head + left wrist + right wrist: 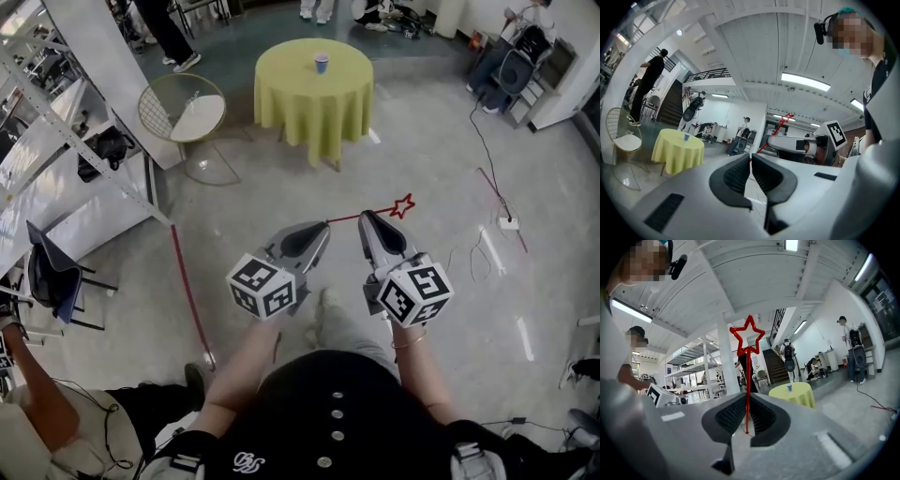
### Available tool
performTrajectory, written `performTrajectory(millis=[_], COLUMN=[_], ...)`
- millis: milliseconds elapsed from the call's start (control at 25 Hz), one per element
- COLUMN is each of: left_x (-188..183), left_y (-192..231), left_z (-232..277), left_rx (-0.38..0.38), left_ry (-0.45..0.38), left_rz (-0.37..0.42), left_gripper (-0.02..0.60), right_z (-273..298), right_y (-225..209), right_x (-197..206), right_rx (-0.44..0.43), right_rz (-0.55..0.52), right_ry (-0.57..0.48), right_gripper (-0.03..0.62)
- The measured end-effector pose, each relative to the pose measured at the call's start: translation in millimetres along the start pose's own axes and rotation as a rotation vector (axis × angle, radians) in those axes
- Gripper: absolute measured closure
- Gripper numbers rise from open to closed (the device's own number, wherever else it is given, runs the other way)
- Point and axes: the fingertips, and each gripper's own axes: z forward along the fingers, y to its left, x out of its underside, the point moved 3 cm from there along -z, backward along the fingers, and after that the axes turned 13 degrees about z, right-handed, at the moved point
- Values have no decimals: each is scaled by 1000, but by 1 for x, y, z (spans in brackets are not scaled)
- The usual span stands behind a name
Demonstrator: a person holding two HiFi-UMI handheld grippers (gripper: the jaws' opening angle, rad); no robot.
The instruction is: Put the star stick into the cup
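The red star stick [382, 212] lies level across the tips of both grippers, its star pointing right. My right gripper [365, 217] is shut on its shaft; in the right gripper view the stick [747, 380] rises from between the pads to the star. My left gripper [325, 225] has its jaws together, and the stick's bare end [759, 149] meets their tips; whether they pinch it I cannot tell. The small blue cup [322, 62] stands far ahead on a round table with a yellow-green cloth [314, 98]. The cup also shows in both gripper views [687, 137] [789, 387].
A wire chair [183, 112] stands left of the table. White shelving [56, 141] runs along the left. A red strip [190, 291] and cables [497, 202] lie on the grey floor. People stand at the far end, and one sits at the lower left [37, 412].
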Motion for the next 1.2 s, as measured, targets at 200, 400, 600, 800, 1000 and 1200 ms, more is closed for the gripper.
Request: performTrajectory(millis=[200, 400, 600, 800, 1000, 1200], left_x=[0, -6, -21, -31, -33, -33], left_y=[24, 66, 106, 144, 170, 184], left_z=[19, 48, 93, 135, 175, 202], left_rx=[-6, -22, -28, -55, -82, -84], left_ry=[-6, -8, -19, -20, -32, -21], left_rz=[-13, -3, -4, -4, -8, -6], left_gripper=[560, 560, 560, 560, 560, 560], right_z=[29, 74, 122, 160, 190, 205], right_y=[-14, -41, -75, -109, -140, -161], right_x=[-5, -17, -41, -66, -78, -84], right_rx=[-20, -39, -53, -69, -88, -91], right_rz=[7, 9, -3, -7, -22, -23], right_ry=[12, 16, 30, 34, 67, 68], right_gripper=[577, 577, 577, 577, 577, 577])
